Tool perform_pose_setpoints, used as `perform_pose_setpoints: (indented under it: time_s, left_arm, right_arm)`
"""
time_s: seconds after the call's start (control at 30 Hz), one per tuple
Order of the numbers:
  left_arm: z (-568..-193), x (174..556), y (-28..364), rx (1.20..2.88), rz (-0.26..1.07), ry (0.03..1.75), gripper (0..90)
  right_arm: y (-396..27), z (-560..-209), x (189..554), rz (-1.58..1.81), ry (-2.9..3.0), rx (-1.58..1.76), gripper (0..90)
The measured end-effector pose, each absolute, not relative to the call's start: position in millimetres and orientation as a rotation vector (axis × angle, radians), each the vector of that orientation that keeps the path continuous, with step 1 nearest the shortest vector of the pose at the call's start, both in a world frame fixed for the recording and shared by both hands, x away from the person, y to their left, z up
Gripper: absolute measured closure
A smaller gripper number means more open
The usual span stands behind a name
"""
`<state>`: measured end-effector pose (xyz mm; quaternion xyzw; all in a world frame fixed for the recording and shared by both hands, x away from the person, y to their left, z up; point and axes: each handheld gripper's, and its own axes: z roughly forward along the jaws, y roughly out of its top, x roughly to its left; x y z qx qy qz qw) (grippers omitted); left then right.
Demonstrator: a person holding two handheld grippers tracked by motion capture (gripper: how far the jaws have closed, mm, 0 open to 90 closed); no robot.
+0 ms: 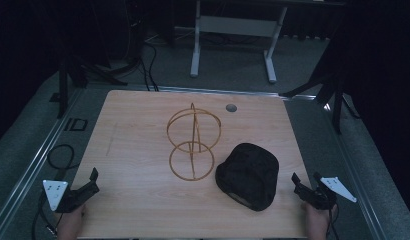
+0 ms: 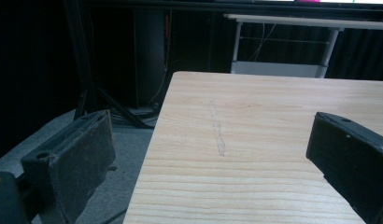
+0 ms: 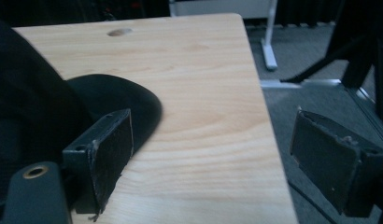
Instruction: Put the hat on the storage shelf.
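A black cap (image 1: pixel 249 175) lies on the wooden table (image 1: pixel 143 150) at the front right. A gold wire stand (image 1: pixel 193 142) made of rings rises in the table's middle. My left gripper (image 1: pixel 90 182) rests open at the table's front left edge; its jaws (image 2: pixel 213 163) straddle that edge with bare wood between them. My right gripper (image 1: pixel 305 186) is open at the front right edge, just right of the cap. In the right gripper view the cap (image 3: pixel 45 102) sits left of and behind the left jaw, and my right gripper (image 3: pixel 213 163) holds nothing.
A small round grommet (image 1: pixel 231 107) sits near the table's far edge. Cables (image 1: pixel 60 155) lie on the grey floor to the left. A white desk frame (image 1: pixel 233 40) and dark tripod legs (image 1: pixel 328 92) stand beyond the table.
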<state>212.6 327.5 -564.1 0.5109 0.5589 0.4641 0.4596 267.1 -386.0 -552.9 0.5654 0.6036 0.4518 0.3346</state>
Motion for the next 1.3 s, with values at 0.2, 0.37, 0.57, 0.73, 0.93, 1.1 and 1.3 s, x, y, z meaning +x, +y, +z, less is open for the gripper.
perform_pose_setpoints:
  time_s: [0.2, 0.37, 0.57, 0.73, 0.93, 1.1, 1.3]
  left_arm:
    - [-565, 214, 327, 1.271, 1.14, 1.373, 1.7]
    - [-564, 214, 327, 1.274, 1.136, 1.378, 1.8]
    - [-564, 215, 327, 1.278, 1.137, 1.378, 1.8]
    - [-564, 215, 326, 1.28, 1.139, 1.375, 1.8]
    - [-564, 214, 326, 1.285, 1.138, 1.369, 1.8]
    - [-564, 214, 325, 1.286, 1.137, 1.369, 1.8]
    - [-564, 214, 325, 1.286, 1.135, 1.368, 1.8]
  right_arm:
    - [-395, -553, 262, 1.195, 1.573, 1.512, 13.3]
    - [-407, -549, 257, 1.269, 1.626, 1.516, 14.7]
    - [-403, -537, 254, 1.346, 1.741, 1.504, 17.2]
    - [-391, -523, 251, 1.408, 1.841, 1.441, 17.1]
    - [-371, -510, 250, 1.422, 1.931, 1.373, 14.1]
    - [-349, -500, 247, 1.436, 1.974, 1.317, 13.2]
    - [-322, -489, 239, 1.451, 2.031, 1.209, 13.0]
